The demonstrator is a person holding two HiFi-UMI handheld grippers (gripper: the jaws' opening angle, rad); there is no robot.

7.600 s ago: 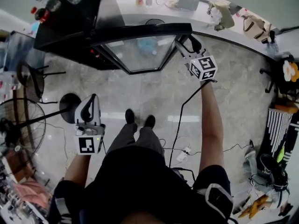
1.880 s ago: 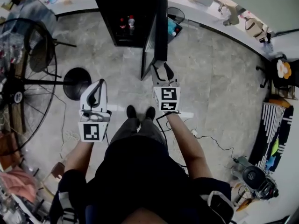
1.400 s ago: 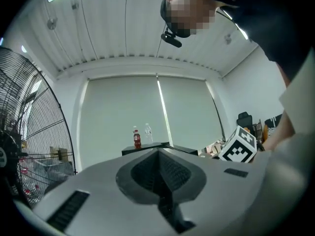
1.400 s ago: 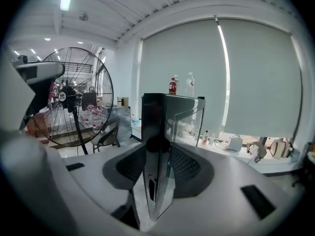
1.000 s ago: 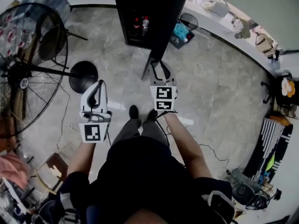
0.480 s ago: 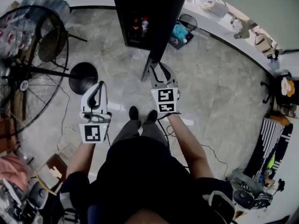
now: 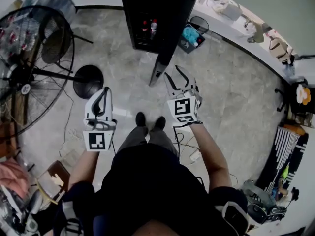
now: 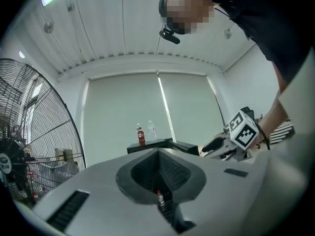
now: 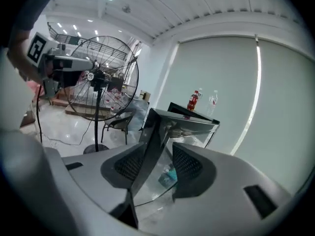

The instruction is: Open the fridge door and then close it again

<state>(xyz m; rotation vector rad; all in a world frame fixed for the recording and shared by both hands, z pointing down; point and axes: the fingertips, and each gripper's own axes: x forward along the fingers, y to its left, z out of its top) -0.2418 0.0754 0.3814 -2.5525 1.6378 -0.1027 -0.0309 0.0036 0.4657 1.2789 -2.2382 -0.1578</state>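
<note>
Head view first: at 12 o'clock, the black fridge (image 7: pixel 147 14), with its glass door (image 7: pixel 158 65) swung wide open and jutting toward 6 o'clock, its free end not far from the person's shoes (image 7: pixel 147 121). Just at 3 o'clock of that free end, the right gripper (image 7: pixel 181 80), near the door yet apart from it, aimed roughly toward 12 o'clock and rolled a little to one side, with fingers spread and just now opening wider. In the right gripper view, the door's dark edge (image 9: pixel 147 146) lined up with the gap between the jaws, the glass pane on its 3 o'clock side, no pad pressing on either face; cannot tell from there whether the pad at 9 o'clock grazes the edge. At 9 o'clock of the head view's middle, the left gripper (image 7: pixel 102 95), well apart from fridge and door, aimed toward 12 o'clock, fingers closed tight on nothing, with pads meeting in the left gripper view. On top of the fridge, a red bottle (image 9: pixel 193 101) and a clear bottle (image 9: pixel 212 100) side by side. At 9 to 10 o'clock, a large floor fan (image 7: pixel 29 68), its round base (image 7: pixel 88 81) at 12 o'clock of the left gripper. From 1 to 2 o'clock, a curved pale counter (image 7: pixel 236 28) carrying oddments.
</note>
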